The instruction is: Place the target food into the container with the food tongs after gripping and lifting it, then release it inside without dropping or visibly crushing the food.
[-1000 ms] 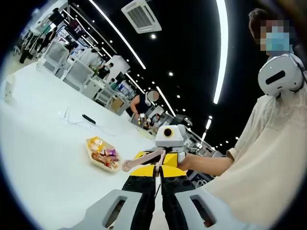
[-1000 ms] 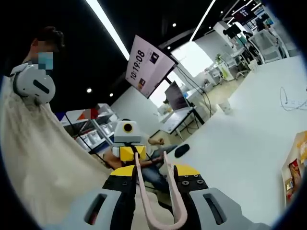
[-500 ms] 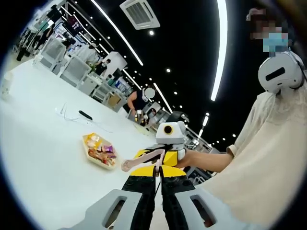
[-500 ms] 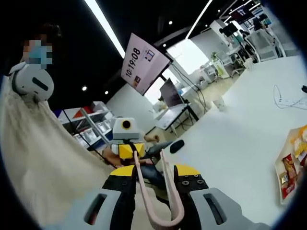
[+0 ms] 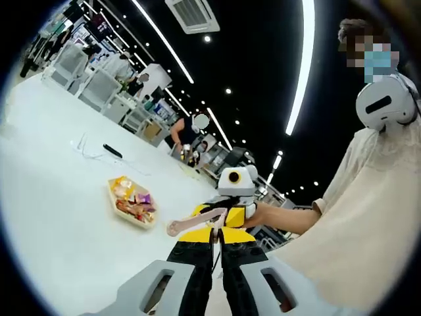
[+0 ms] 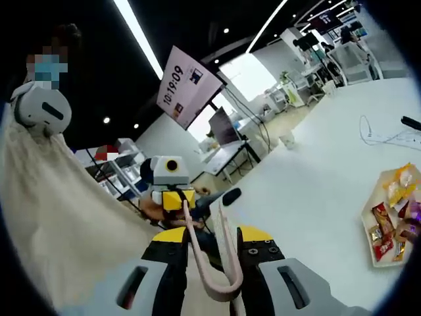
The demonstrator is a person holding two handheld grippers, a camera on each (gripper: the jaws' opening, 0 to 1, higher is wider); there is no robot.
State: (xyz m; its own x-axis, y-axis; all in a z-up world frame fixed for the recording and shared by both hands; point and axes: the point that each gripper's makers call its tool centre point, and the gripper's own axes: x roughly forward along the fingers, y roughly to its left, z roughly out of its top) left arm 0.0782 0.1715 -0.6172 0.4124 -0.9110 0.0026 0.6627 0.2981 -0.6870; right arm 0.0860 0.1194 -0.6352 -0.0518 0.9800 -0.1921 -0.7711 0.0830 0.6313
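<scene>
Left gripper view first, reading left to right: the white table (image 5: 59, 217) fills the left side, with a cable (image 5: 85, 148) and a dark pen-like thing (image 5: 112, 151) lying well beyond the tray (image 5: 130, 205). The tray holds the wrapped snacks (image 5: 135, 201), your target food; which one is meant I cannot tell. Right of it, your right gripper (image 5: 220, 220) comes in holding the tongs (image 5: 194, 219), their tips pointing toward the tray but well apart from it and off the table. At the bottom, your left gripper (image 5: 214, 263) has its jaws drawn close together with nothing between them.

Right gripper view, left to right: your sleeve, then the left gripper (image 6: 172, 197) facing you, then the tongs (image 6: 209, 253) clenched by their looped end in your right gripper (image 6: 212, 263), arms spread apart and empty. Far right sits the tray (image 6: 372, 253) of snacks (image 6: 388, 220) on the table (image 6: 309, 197). No other container is visible.

You are, I judge, in the approach. Swing the tongs rightward and down over one packet at the tray's edge, straddle it with both arms, and squeeze gently: crinkly wrappers slip, and hard pressure would crush them. Lift straight up before travelling.
</scene>
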